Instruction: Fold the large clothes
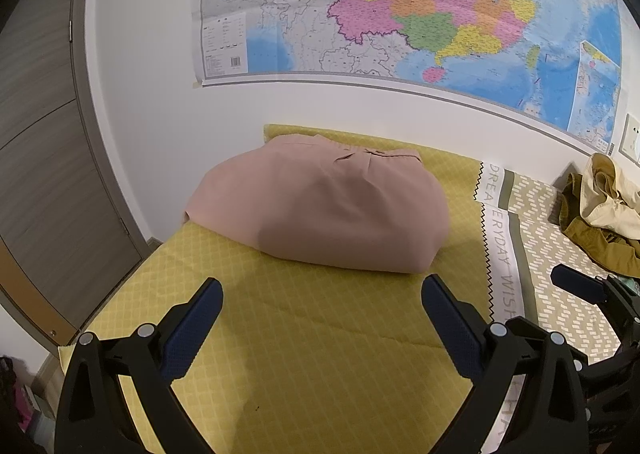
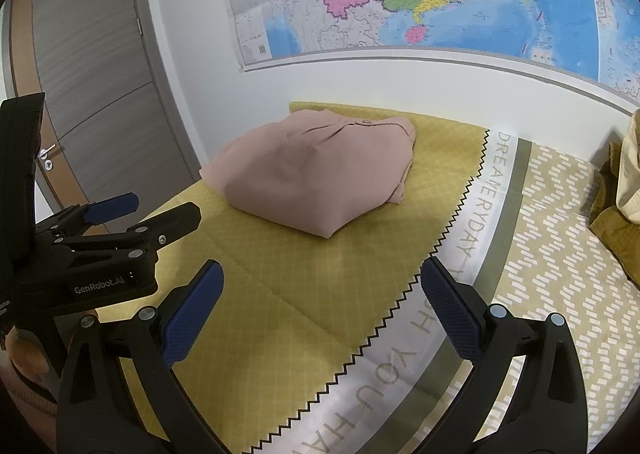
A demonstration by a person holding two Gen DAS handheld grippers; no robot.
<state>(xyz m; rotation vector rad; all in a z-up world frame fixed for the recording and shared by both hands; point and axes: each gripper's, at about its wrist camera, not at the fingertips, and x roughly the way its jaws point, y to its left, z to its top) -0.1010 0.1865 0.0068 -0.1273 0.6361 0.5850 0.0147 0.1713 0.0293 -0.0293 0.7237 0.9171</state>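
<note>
1. A wall map (image 1: 400, 6) fills the upper part of both views; its top and right edges are cut off, and its print is too small to read.
2. The yellow diamond-pattern bedcover (image 1: 304, 342) spreads beneath both grippers. A white band of lettering (image 2: 404, 358) crosses it; the right wrist view shows more of the words, while the left view cuts them off behind the gripper.
3. The door (image 2: 100, 94) shows its handle only in the right wrist view; the left view shows just the panel and frame.
4. The folded pink garment (image 1: 320, 206) lies as a compact bundle on the yellow cover near the wall, ahead of both grippers and touching neither.
5. A heap of cream and olive clothes (image 1: 604, 214) sits at the right edge, partly cropped in both views.
6. The left gripper (image 1: 322, 330) has its jaws spread wide and holds nothing.
7. The right gripper (image 2: 322, 314) is likewise wide apart and empty.
</note>
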